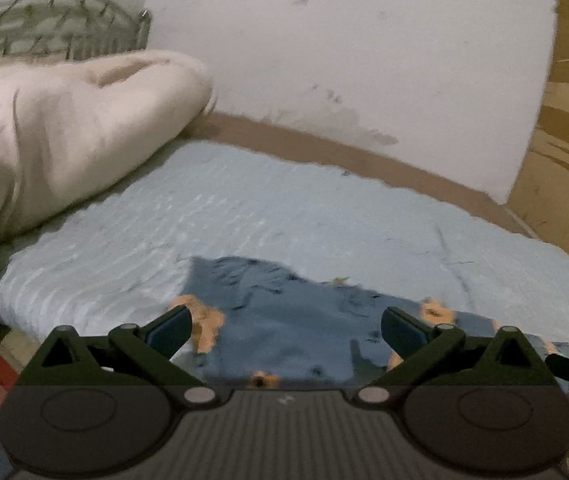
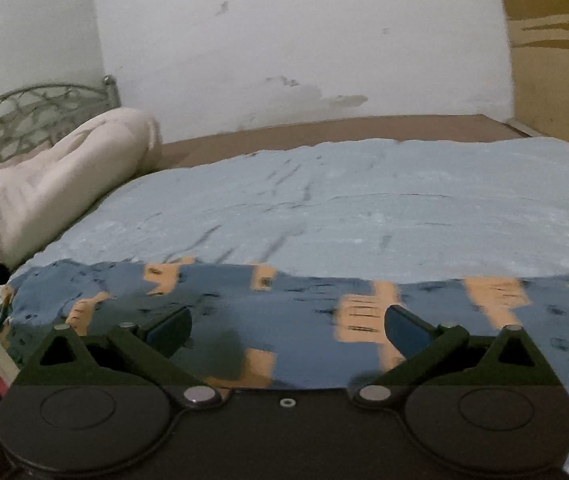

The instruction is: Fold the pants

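We see a bed (image 2: 364, 200) with a pale blue cover, a cream duvet (image 1: 64, 140) bunched at its head. Blue pants (image 2: 284, 320) with orange patches lie along the near edge. Our left gripper (image 1: 286, 330) and right gripper (image 2: 288, 330) hang over them, jaws spread, holding nothing.

Both views blurred; gripper bodies hide the pants' (image 2: 292, 320) near edge.
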The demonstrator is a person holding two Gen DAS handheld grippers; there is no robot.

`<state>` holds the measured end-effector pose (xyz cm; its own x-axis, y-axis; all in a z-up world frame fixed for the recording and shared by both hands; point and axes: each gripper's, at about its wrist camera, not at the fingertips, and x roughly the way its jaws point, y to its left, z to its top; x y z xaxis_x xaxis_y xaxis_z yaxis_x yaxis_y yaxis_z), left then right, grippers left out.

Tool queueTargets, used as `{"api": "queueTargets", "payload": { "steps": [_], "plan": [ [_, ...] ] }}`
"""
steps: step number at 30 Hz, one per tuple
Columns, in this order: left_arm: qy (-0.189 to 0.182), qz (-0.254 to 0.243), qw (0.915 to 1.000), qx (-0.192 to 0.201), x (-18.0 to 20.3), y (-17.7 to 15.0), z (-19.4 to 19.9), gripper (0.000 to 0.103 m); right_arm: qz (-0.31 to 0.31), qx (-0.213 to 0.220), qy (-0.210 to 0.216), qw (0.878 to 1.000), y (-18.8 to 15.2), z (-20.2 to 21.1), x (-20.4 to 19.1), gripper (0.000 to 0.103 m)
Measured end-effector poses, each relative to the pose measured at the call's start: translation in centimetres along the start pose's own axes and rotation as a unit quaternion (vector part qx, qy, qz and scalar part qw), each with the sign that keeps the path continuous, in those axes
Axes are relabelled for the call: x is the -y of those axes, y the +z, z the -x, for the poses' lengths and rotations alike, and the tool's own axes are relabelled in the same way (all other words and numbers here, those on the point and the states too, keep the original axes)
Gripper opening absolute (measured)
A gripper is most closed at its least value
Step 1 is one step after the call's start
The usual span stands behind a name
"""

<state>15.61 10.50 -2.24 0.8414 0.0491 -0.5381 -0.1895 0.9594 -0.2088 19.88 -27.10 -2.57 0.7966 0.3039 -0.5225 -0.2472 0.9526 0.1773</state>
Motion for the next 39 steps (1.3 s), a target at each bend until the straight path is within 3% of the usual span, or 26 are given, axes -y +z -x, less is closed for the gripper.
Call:
{"api": "queueTargets", "payload": {
  "steps": [5,8,10,17,21,32,35,37,39],
  "plan": [
    [0.005,0.020,0.9997,-0.010,-2.2,0.7,-1.4,0.093,0.006,-0.004,-0.007,1.000,-0.1,-1.3,-1.8,0.102],
    [0.020,0.014,0.9996,-0.015,-3.2,0.9,-1.9,0.081,0.010,-0.015,-0.016,1.000,-0.8,-1.7,-2.0,0.102],
    [0.028,0.015,0.9992,-0.024,-3.7,0.8,-2.3,0.067,0.015,-0.023,-0.021,0.999,-1.4,-2.1,-1.9,0.102],
    [0.025,0.023,0.9985,-0.042,-5.5,1.3,-4.3,0.067,0.049,-0.027,-0.039,0.998,-2.4,-2.8,-2.7,0.102],
    [0.018,0.029,0.9971,-0.068,-6.1,1.6,-5.8,0.067,0.044,-0.025,-0.036,0.998,-2.6,-2.7,-2.6,0.102],
    [0.030,0.015,0.9955,-0.088,-5.5,1.8,-6.8,0.064,0.041,-0.018,-0.031,0.999,-2.8,-2.5,-2.4,0.102],
    [0.015,0.021,0.9955,-0.091,-5.9,1.9,-6.6,0.050,0.041,-0.017,-0.030,0.999,-2.8,-2.5,-2.4,0.102],
    [0.018,0.024,0.9959,-0.085,-6.2,2.0,-6.5,0.030,0.040,-0.017,-0.030,0.999,-2.8,-2.5,-2.4,0.102],
    [0.016,0.029,0.9968,-0.073,-6.1,2.2,-6.0,0.022,0.041,-0.017,-0.030,0.999,-2.8,-2.5,-2.4,0.102]
  ]
}}
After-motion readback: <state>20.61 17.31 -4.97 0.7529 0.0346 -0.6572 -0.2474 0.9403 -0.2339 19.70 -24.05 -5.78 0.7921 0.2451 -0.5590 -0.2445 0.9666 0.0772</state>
